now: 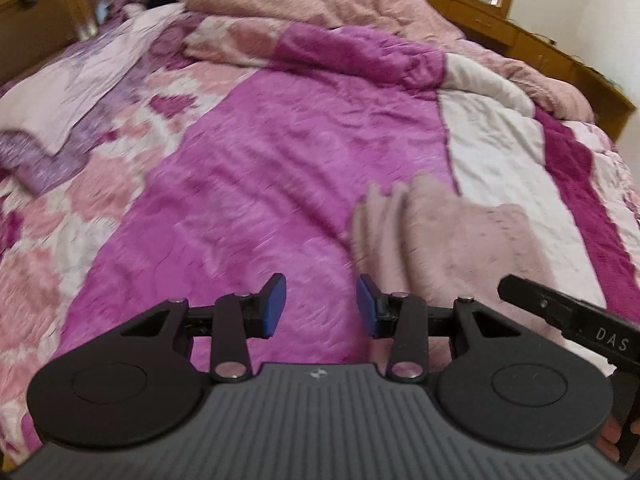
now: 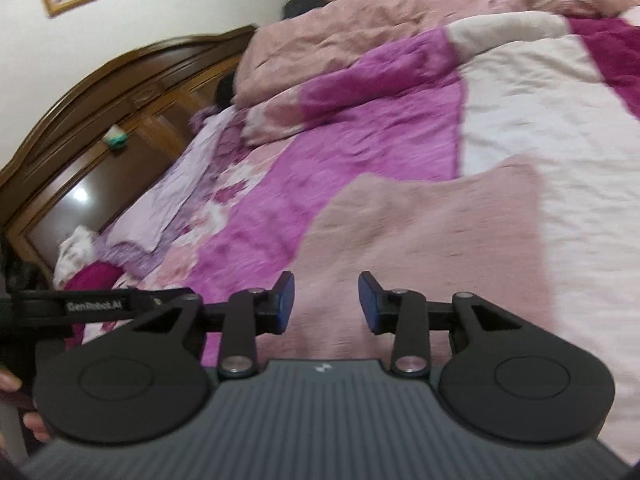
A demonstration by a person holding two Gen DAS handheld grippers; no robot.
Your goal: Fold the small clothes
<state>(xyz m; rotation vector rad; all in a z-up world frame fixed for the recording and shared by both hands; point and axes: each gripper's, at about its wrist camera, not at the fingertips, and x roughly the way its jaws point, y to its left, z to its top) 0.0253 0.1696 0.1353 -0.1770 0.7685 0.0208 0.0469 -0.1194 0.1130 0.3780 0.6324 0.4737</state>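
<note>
Pink knitted garment is lying flat on the purple bedspread; left gripper and right gripper are hovering, jaws apart, holding nothing

Each device is a matte black plastic left gripper or right gripper with a ribbed dark grey top plate, two round black discs at its sides, and flat link arms pinned with silver screws. The fingertips carry blue pads. White lettering reads "DAS" on one, "GenRobot.AI" on the other.
</note>
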